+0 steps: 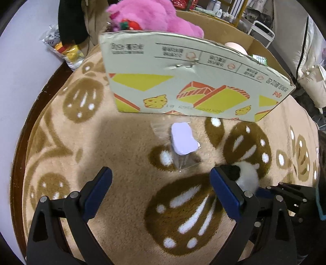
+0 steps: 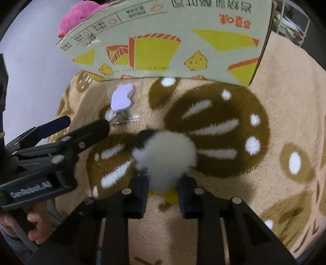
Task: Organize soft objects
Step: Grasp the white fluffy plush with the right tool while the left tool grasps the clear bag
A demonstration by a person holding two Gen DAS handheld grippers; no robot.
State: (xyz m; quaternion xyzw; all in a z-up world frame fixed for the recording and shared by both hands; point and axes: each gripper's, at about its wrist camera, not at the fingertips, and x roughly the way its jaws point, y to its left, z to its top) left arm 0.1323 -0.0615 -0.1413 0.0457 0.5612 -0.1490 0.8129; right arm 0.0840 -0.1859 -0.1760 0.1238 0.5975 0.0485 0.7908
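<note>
A small fluffy white toy (image 2: 166, 155) with a black part and yellow underside is pinched between the fingers of my right gripper (image 2: 163, 192), low over the beige blanket. It also shows in the left wrist view (image 1: 247, 175), just right of my left gripper (image 1: 161, 177), which is open and empty. A lilac pad in a clear bag (image 1: 183, 140) lies ahead of the left gripper; it shows in the right wrist view too (image 2: 121, 99). A cardboard box (image 1: 193, 81) stands behind, with a pink plush (image 1: 150, 16) inside.
A beige and brown patterned blanket (image 1: 122, 193) covers the surface. Foil snack packets (image 1: 65, 51) lie at the far left. The left gripper (image 2: 67, 132) shows in the right wrist view, held by a hand (image 2: 38, 228). Shelving stands behind the box.
</note>
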